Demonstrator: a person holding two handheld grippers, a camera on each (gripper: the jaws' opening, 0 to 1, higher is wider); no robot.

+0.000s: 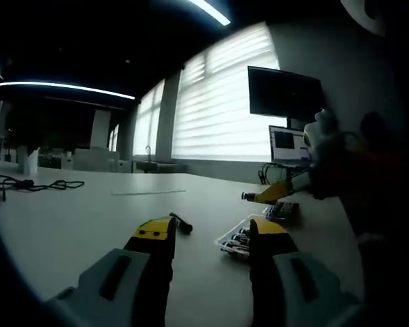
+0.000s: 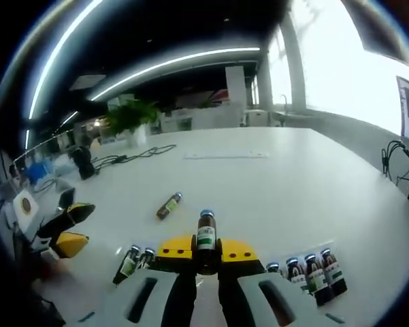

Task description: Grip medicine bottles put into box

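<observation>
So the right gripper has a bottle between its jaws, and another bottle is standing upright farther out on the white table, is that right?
Not quite. The right gripper does hold a bottle, but the other bottle on the white table lies on its side, as the right gripper view shows.

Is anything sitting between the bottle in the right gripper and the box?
Nothing visible blocks it. The right gripper is shut on the bottle, and the box, already holding four bottles, lies just beside it on the bare table.
</observation>
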